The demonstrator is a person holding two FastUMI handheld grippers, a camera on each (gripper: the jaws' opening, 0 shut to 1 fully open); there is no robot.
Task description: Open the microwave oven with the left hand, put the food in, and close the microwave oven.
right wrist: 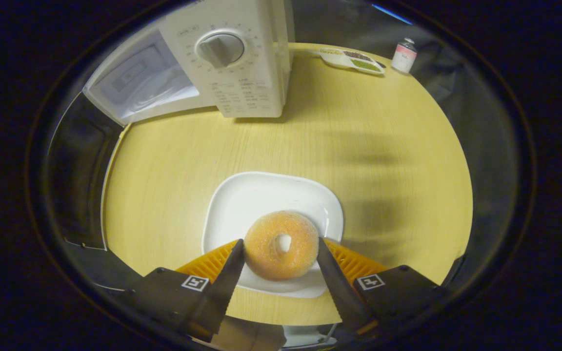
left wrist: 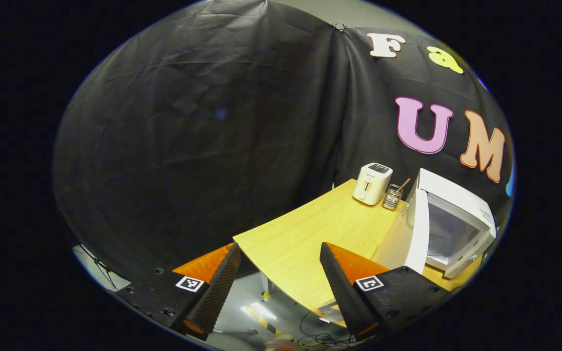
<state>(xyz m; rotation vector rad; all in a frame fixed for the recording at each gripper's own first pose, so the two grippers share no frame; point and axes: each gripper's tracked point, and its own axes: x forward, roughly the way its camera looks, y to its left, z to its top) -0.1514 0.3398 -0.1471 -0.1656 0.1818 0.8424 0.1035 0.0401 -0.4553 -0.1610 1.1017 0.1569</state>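
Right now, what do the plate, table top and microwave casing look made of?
Plate: probably glazed ceramic or melamine, white with soft sheen. Table top: wood-look laminate, pale printed grain, smooth matte. Microwave casing: off-white, painted metal or plastic; can't tell which.

We see both views bent hard by the fisheye lens, straight edges curving toward the rim. In the right gripper view the table (right wrist: 383, 161) is evenly lit and sharp at centre, with soft smeared shadows toward 3 o'clock and a dark, blurred rim. The left gripper view is dim; the microwave oven (left wrist: 449, 224) at 4 o'clock looks bright against it.
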